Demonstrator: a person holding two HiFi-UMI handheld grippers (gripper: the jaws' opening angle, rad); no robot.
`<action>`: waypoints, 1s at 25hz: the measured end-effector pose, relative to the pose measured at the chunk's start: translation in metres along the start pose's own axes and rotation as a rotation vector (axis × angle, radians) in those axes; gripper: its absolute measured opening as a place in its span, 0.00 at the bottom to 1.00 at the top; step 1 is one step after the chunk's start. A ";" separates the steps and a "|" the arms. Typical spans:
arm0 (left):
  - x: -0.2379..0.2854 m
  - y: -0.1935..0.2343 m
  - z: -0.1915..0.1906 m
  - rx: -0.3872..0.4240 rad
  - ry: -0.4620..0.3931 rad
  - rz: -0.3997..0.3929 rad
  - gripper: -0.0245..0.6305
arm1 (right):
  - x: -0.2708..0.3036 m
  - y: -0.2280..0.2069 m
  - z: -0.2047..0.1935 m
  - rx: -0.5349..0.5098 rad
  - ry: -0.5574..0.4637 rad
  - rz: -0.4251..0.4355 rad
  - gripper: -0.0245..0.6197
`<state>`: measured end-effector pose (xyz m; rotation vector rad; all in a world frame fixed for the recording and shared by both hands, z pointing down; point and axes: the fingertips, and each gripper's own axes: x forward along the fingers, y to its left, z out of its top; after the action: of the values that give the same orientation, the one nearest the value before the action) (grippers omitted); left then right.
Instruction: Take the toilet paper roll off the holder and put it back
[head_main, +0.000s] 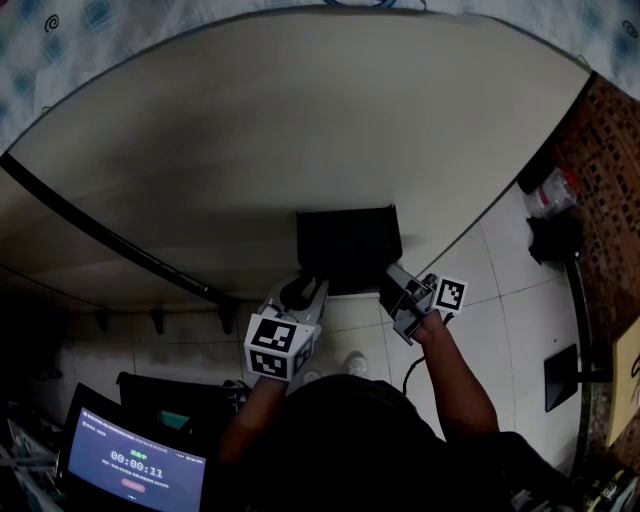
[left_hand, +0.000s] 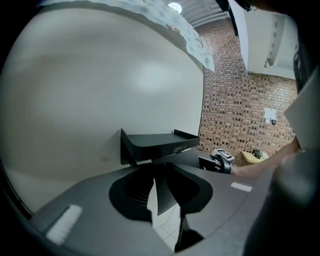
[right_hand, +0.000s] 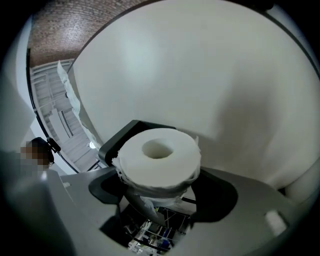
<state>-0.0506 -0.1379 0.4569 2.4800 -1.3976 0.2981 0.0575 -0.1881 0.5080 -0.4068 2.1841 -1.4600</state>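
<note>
A black shelf-topped holder (head_main: 348, 245) is fixed to the cream wall. In the right gripper view a white toilet paper roll (right_hand: 159, 160) faces me end-on, its core hole showing. My right gripper (right_hand: 160, 192) is shut on the roll, which sits just in front of the holder (right_hand: 117, 140). In the head view the right gripper (head_main: 400, 285) is at the holder's right lower corner, and the roll itself is hidden there. My left gripper (head_main: 300, 292) hangs under the holder's left side. Its jaws (left_hand: 159, 187) stand slightly open and hold nothing. It looks up at the holder (left_hand: 155, 142) and across at the right gripper (left_hand: 220, 162).
A dark rail (head_main: 110, 240) runs along the wall to the left. Pale floor tiles (head_main: 500, 290) lie below, with a brick wall (left_hand: 240, 100) to the right. A lit screen (head_main: 135, 465) sits at the lower left, and a black stand (head_main: 575, 370) is at the right.
</note>
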 end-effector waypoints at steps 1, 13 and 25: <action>0.000 0.000 0.000 -0.001 0.000 0.000 0.19 | 0.000 -0.001 -0.001 0.008 0.015 0.006 0.64; 0.000 0.000 0.003 -0.029 -0.003 -0.004 0.20 | 0.010 -0.002 -0.014 0.159 0.211 -0.047 0.64; -0.001 -0.002 0.004 -0.061 0.009 -0.027 0.20 | 0.016 0.000 -0.023 0.274 0.272 0.019 0.64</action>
<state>-0.0486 -0.1375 0.4528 2.4430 -1.3479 0.2563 0.0318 -0.1782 0.5116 -0.0963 2.1346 -1.8645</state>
